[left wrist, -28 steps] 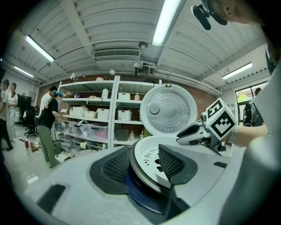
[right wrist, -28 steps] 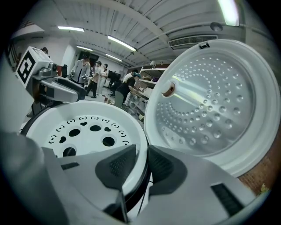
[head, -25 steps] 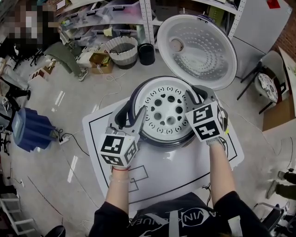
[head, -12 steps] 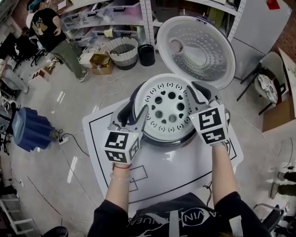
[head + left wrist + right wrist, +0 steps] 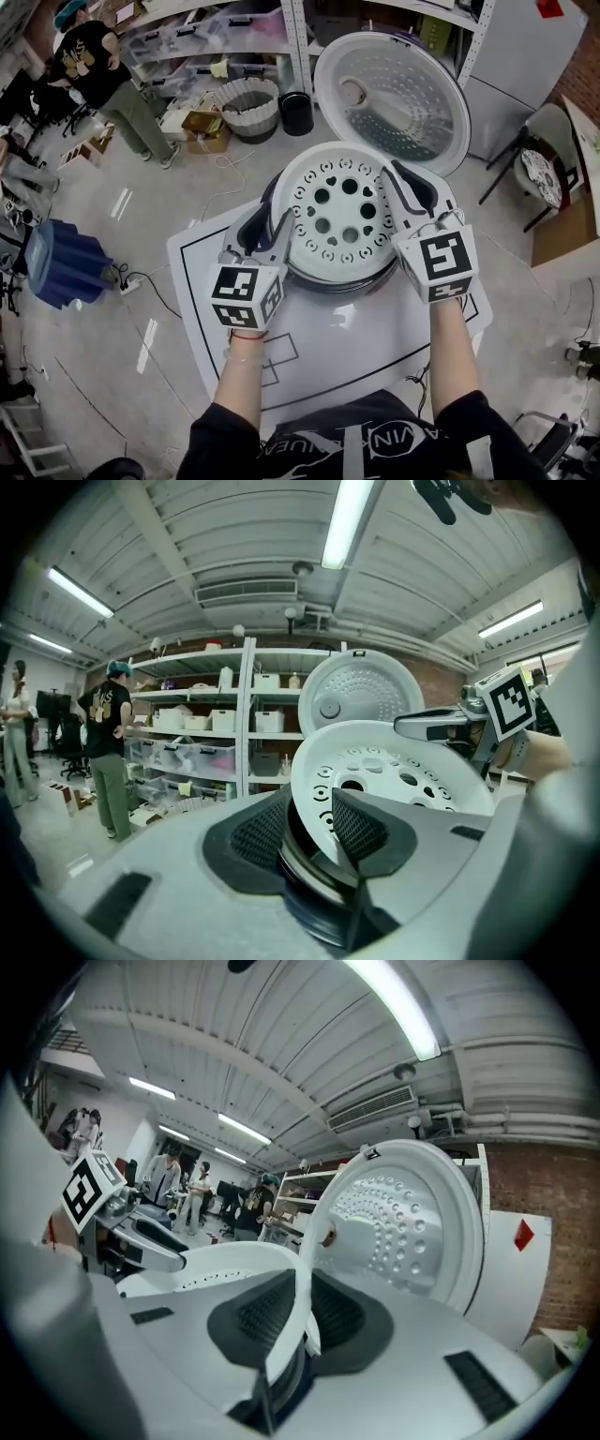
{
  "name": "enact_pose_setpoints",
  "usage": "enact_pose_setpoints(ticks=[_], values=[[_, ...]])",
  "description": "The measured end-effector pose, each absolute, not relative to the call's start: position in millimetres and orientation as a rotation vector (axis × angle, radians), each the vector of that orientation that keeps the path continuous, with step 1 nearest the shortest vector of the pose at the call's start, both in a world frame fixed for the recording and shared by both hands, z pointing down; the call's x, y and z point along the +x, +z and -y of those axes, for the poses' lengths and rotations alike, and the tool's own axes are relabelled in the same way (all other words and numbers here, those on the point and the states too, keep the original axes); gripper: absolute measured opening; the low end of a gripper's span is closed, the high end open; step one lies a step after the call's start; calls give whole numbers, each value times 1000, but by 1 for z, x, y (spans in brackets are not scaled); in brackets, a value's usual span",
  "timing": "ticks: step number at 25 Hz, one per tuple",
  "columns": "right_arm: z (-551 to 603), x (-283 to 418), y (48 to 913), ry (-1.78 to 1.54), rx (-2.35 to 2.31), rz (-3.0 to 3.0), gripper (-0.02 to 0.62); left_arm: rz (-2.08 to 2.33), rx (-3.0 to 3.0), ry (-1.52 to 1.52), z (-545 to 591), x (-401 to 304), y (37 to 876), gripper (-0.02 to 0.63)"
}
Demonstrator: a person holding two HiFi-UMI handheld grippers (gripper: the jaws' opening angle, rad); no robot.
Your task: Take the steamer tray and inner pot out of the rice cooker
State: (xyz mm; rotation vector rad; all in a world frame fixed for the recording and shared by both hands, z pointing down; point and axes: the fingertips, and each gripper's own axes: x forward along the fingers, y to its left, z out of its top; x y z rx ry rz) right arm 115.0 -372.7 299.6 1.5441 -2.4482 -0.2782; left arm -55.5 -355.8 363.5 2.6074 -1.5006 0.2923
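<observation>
White mat [image 5: 347, 349] beneath cooker [image 5: 349, 282]; grey floor [image 5: 112, 309].

Between the black, cross-hatched pads [image 5: 264, 1319] of the pale grey right gripper [image 5: 405, 184], the white round plastic steamer tray [image 5: 339, 211] is showing rings of dark holes; black-and-white square markers are patterning its cube [image 5: 441, 265].

Your head camera looks steeply down on the rice cooker [image 5: 337, 284], mid-frame. The cameras on your left tongs [image 5: 310, 797] and right tongs [image 5: 298, 1286] sit close, looking level across the steamer tray [image 5: 394, 771]; all share the lid [image 5: 403, 1222].
</observation>
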Motion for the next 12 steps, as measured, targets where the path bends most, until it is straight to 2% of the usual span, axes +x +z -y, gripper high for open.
enact_pose_setpoints(ticks=[5,12], values=[[363,113,288,-232,1572,2564,49,1529,2607,271,352,-57,357,117],[350,111,277,-252,1609,2629,46,1542,2549,57,345,-67,341,77]])
